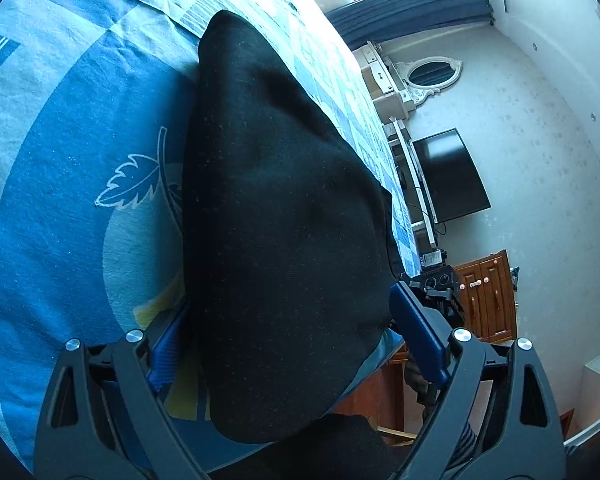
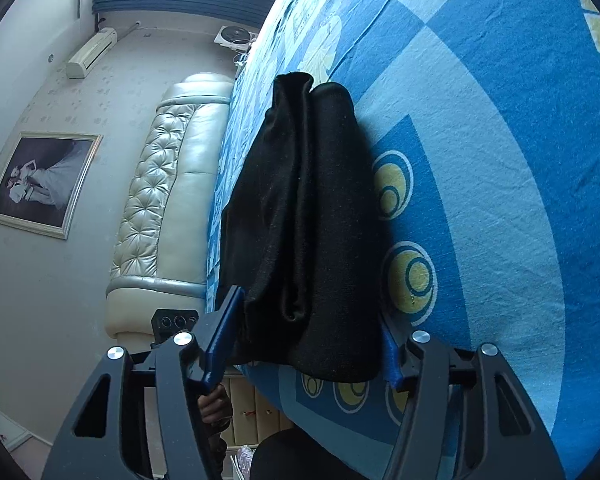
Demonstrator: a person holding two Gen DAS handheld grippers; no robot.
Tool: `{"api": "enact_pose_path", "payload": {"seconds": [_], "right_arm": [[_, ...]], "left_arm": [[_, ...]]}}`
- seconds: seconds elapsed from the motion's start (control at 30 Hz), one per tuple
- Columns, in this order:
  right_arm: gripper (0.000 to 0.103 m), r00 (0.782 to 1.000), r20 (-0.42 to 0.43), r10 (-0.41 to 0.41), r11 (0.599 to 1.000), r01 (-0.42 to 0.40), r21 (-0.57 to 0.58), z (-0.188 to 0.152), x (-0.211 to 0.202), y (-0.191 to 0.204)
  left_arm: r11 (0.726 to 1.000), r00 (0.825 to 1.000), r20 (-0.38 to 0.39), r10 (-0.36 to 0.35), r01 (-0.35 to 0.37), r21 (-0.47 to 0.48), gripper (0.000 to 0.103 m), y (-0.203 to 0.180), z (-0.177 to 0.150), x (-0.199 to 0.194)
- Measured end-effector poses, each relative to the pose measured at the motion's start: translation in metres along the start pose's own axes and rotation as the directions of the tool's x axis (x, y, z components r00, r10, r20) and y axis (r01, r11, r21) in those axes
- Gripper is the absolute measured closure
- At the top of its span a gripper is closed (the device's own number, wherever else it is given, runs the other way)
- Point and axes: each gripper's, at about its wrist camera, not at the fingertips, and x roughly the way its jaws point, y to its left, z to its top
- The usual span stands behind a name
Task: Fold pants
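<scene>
The black pants (image 1: 276,216) lie folded into a thick bundle on the blue patterned bed sheet (image 1: 72,152), near the bed's edge. My left gripper (image 1: 292,320) is open, one blue finger on each side of the bundle's near end. In the right wrist view the pants (image 2: 308,220) show stacked folded layers. My right gripper (image 2: 312,328) is open too, its blue fingers (image 2: 224,332) straddling the near end of the bundle. The fingers look close to the cloth but not pressed on it.
The bed sheet (image 2: 500,160) spreads wide beside the pants. The bed's edge runs just past the bundle. Beyond it stand a TV (image 1: 452,176), a wooden cabinet (image 1: 488,296), and a padded headboard (image 2: 172,200). The other gripper's camera body (image 2: 176,320) shows close by.
</scene>
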Motion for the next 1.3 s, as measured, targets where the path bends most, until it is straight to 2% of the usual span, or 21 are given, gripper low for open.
{"api": "enact_pose_path", "payload": {"seconds": [0.07, 0.23, 0.27, 0.3, 0.37, 0.47, 0.7, 1.07, 1.3], "right_arm": [[0.058, 1.0, -0.003, 0.013, 1.0, -0.013, 0.008, 0.0, -0.001, -0.003], [0.061, 1.0, -0.011, 0.012, 1.0, -0.011, 0.011, 0.001, -0.001, -0.005], [0.063, 1.0, -0.01, 0.01, 1.0, -0.01, 0.012, 0.001, -0.001, -0.006], [0.064, 1.0, -0.01, 0.011, 1.0, -0.011, 0.012, 0.0, -0.001, -0.006], [0.066, 1.0, -0.009, 0.014, 1.0, -0.014, 0.013, -0.001, -0.001, -0.006], [0.067, 1.0, -0.003, 0.01, 1.0, -0.01, 0.011, -0.002, -0.002, -0.005], [0.069, 1.0, 0.004, 0.016, 1.0, -0.016, 0.015, -0.009, -0.003, -0.003], [0.069, 1.0, 0.003, 0.025, 0.999, -0.025, 0.023, -0.012, -0.003, -0.006], [0.068, 0.999, 0.007, 0.052, 0.998, -0.052, 0.046, -0.013, -0.005, -0.014]], "left_arm": [[1.0, 1.0, 0.001, 0.016, -0.016, 0.016, 0.012, -0.002, -0.001, 0.003], [1.0, 1.0, 0.007, 0.026, -0.026, 0.017, 0.012, -0.004, -0.001, 0.006], [0.999, 1.0, 0.007, 0.028, -0.028, 0.016, 0.015, -0.004, -0.002, 0.006], [0.999, 0.999, 0.002, 0.038, -0.038, 0.014, 0.031, -0.003, -0.002, 0.008], [0.998, 0.997, -0.037, 0.064, -0.065, -0.003, 0.054, 0.003, -0.003, 0.014], [0.999, 0.999, -0.034, 0.041, -0.041, -0.022, 0.064, 0.007, -0.005, 0.012], [0.997, 0.997, -0.018, 0.079, -0.079, -0.014, 0.067, 0.0, -0.008, 0.008], [0.996, 0.996, -0.019, 0.09, -0.09, -0.014, 0.066, 0.005, -0.009, 0.005], [0.997, 0.997, -0.026, 0.066, -0.067, -0.027, 0.056, 0.011, -0.007, 0.006]]}}
